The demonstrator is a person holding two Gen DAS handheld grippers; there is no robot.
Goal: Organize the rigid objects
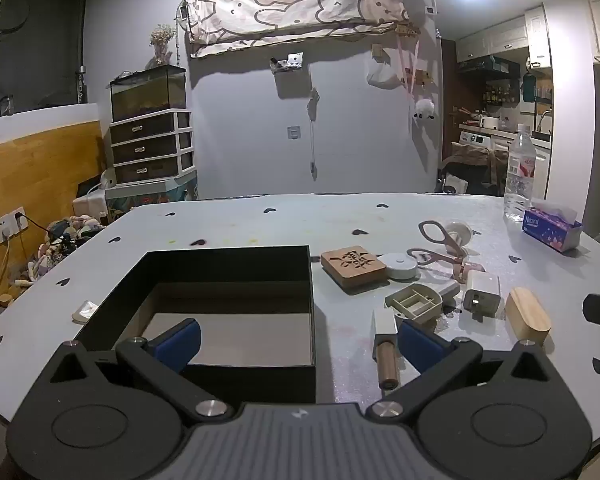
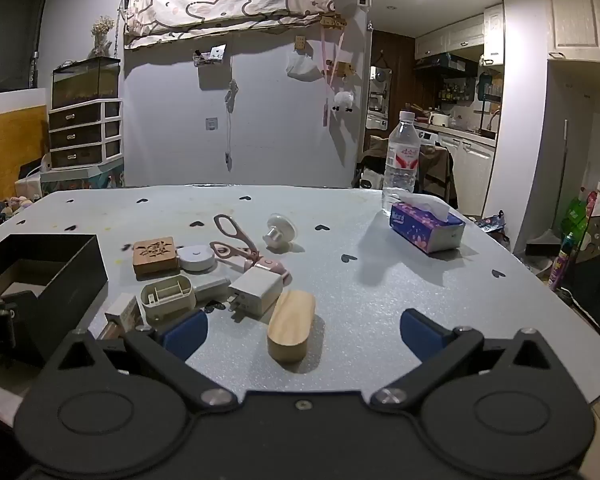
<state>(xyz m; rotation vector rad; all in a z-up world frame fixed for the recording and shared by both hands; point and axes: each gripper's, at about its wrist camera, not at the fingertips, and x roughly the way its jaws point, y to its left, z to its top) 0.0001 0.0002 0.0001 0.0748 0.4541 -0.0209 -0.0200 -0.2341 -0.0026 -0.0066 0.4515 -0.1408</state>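
A black open box (image 1: 236,264) sits on the table's left; it also shows in the right wrist view (image 2: 60,256). My left gripper (image 1: 298,338) is open and empty over the box's near right corner. A white-and-wood stamp (image 1: 385,340) lies beside its right finger. To the right lie a carved wooden block (image 1: 354,266), a beige compartment case (image 1: 414,302), a white charger (image 1: 482,292), a white round disc (image 1: 399,265), pink scissors (image 1: 440,240) and a rounded wooden piece (image 1: 527,316). My right gripper (image 2: 303,334) is open and empty, with the wooden piece (image 2: 292,324) between its fingers.
A water bottle (image 2: 402,156) and a tissue box (image 2: 428,224) stand at the far right of the table (image 2: 380,280). A white suction knob (image 2: 278,230) lies behind the scissors. A small white dish (image 1: 83,311) lies left of the box.
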